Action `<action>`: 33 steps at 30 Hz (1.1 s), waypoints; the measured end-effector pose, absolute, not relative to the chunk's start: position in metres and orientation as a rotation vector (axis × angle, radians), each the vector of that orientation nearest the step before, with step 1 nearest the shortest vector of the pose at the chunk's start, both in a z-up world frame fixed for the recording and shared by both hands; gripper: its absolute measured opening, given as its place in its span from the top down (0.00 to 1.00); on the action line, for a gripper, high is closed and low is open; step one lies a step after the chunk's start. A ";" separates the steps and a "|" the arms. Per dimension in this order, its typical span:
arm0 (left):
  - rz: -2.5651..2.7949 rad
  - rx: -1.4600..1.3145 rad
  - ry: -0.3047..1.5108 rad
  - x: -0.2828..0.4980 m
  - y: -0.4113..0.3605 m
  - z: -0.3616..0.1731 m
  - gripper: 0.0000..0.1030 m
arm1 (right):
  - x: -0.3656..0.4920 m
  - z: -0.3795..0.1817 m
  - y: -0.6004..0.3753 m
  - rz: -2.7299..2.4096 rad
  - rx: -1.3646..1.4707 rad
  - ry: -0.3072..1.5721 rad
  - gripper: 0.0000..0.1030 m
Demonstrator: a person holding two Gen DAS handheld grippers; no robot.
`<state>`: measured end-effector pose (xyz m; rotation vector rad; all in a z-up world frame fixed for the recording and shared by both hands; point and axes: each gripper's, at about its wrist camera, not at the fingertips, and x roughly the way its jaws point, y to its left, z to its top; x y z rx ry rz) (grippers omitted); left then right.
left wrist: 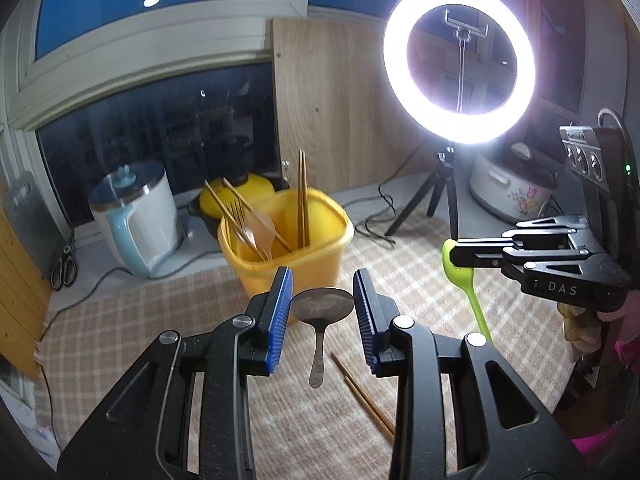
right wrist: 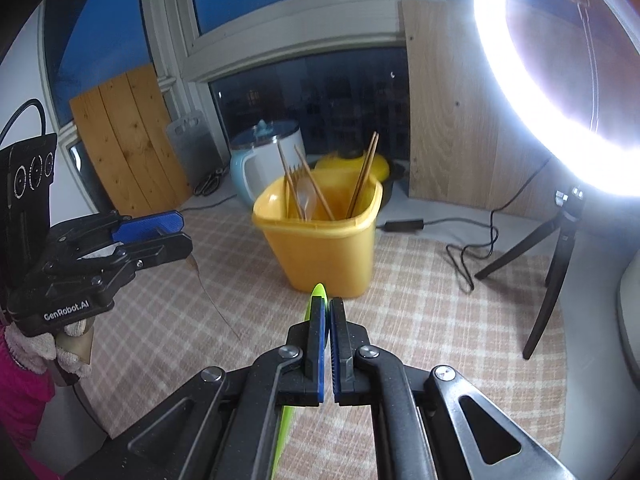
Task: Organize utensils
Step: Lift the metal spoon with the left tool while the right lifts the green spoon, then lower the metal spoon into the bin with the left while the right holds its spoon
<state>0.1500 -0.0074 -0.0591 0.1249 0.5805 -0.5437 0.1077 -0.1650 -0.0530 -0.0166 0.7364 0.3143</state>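
The right tongs [right wrist: 328,312] are pressed together on a green spoon [left wrist: 466,280], its bowl poking just past the tips and its handle hanging down behind. The left tongs [left wrist: 322,300] pinch a metal spoon [left wrist: 322,312] across its bowl, handle dangling toward the checked cloth [left wrist: 400,260]. Both spoons hang in the air just short of the yellow bin [right wrist: 328,240], which already holds chopsticks, a fork and a pale spoon. A pair of chopsticks [left wrist: 362,396] lies on the cloth, nearer the camera than the bin.

The risk, as I judge it, lies with the metal spoon: held only by the curved rim of its bowl, it could pivot or slip out if swung. Either dangling handle could also catch the bin's rim, tipping the light bin or knocking the upright chopsticks inside.
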 end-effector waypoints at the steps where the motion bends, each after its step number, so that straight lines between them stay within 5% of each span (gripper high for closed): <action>1: -0.541 0.125 0.571 0.152 -0.007 -0.055 0.70 | 0.108 -0.051 -0.165 0.312 -0.016 0.728 1.00; 22: -0.516 0.085 0.417 0.215 0.007 0.017 0.70 | 0.149 -0.007 -0.155 0.258 -0.026 0.578 1.00; 33: -0.502 0.052 0.464 0.253 0.006 0.002 0.70 | 0.184 0.017 -0.142 0.203 -0.071 0.477 1.00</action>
